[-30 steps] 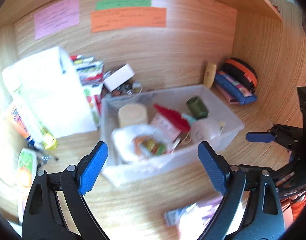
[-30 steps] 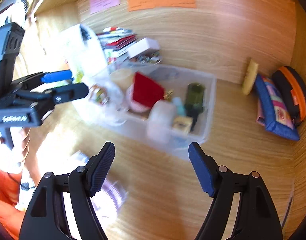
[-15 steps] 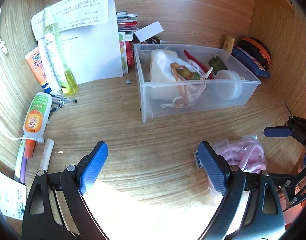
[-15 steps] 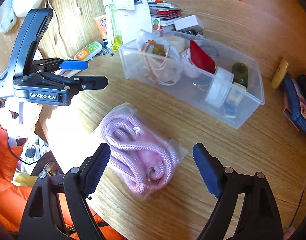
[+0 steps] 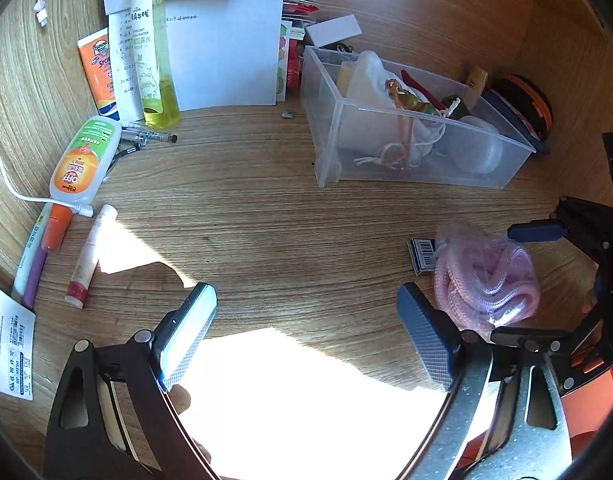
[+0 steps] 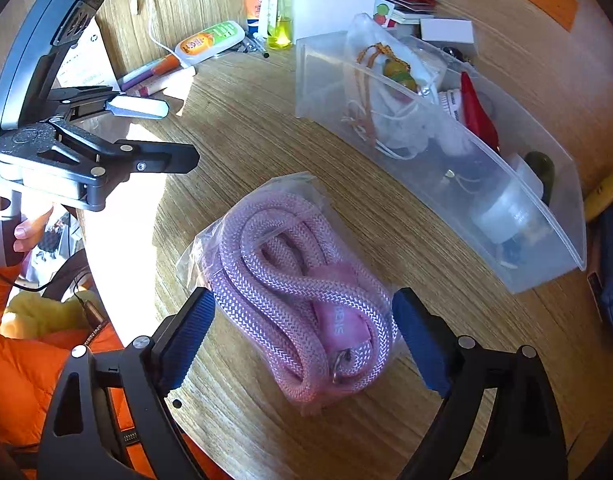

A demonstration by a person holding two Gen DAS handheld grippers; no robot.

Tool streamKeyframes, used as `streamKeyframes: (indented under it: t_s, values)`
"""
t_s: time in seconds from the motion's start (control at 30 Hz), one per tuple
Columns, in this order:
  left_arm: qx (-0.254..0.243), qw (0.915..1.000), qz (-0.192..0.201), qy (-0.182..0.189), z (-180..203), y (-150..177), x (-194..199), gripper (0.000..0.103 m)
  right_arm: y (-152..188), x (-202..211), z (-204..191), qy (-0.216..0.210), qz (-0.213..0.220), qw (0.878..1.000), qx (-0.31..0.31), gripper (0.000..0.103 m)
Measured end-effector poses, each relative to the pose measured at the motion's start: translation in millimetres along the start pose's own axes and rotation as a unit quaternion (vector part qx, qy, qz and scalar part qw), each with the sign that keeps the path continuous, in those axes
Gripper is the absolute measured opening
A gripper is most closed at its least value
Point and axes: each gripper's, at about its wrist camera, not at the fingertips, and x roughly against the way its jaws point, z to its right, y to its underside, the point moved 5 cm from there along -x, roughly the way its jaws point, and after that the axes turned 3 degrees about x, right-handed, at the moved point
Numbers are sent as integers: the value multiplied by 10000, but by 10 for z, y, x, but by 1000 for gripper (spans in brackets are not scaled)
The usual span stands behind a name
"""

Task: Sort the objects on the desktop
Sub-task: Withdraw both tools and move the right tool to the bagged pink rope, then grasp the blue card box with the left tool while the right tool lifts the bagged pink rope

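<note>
A pink rope in a clear plastic bag [image 6: 302,288] lies on the wooden desk near its front edge. My right gripper [image 6: 302,340] is open, its blue pads on either side of the bag's near end, not closed on it. The bag also shows in the left wrist view [image 5: 486,276], at the right. My left gripper [image 5: 306,336] is open and empty above bare desk; it shows in the right wrist view [image 6: 162,136] at the left. A clear plastic bin [image 5: 502,168] holding several small items stands behind the bag.
At the left lie an orange-green tube [image 5: 82,160], a yellow spray bottle [image 5: 154,60], a sunscreen tube [image 5: 98,72], pens [image 5: 82,256] and a white cable. White papers [image 5: 226,48] lean on the back wall. Pouches [image 5: 526,108] sit at the right.
Both grippers have pulled back and lowered toward the desk front. The right gripper has come down around the pink rope bag. The bin now sits farther off.
</note>
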Motion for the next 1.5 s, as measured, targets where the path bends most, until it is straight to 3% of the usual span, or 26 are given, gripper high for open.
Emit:
streamKeyframes:
  t_s: [0.13,0.27,0.33,0.4,0.5,0.67,0.93,1.13,1.2,1.33,1.4,1.5]
  values:
    - [75,9999,-29,121,-11,18,-26,92,-55,-158,-48,26,-310,9988,384,96]
    - [31,9998,-105,162,13,38,-75,92,-109,-274,-14,-316,-412,9984,203,95]
    - [-18,9997,-170,180,37,39,-109,92,-100,-283,10,-456,-308,9985,84,89]
    - [-73,9995,-214,201,71,29,-138,92,-66,-249,26,-441,-184,9989,32,74]
    - [-137,9992,-225,308,152,-9,-178,92,26,-193,55,-344,-35,9993,-111,61]
    - [-336,9980,-201,499,383,-91,-202,92,212,-82,195,-272,208,9979,-556,57]
    - [-892,9949,-215,409,827,-181,-333,91,395,310,573,48,665,9894,-1289,57]
    - [-1059,9921,-396,544,1046,-204,-466,81,523,472,913,264,862,9809,-1722,57]
    - [-1094,9915,-490,513,1061,-190,-523,69,521,474,935,260,913,9791,-1801,57]
    - [-1104,9923,-407,396,1064,-209,-549,61,523,510,952,297,1027,9765,-1872,57]
    - [-1113,9923,-366,396,1073,-219,-542,47,528,531,968,299,1081,9753,-1903,57]
    - [-1075,9926,-332,448,1069,-228,-536,47,527,576,986,294,1160,9730,-1975,57]
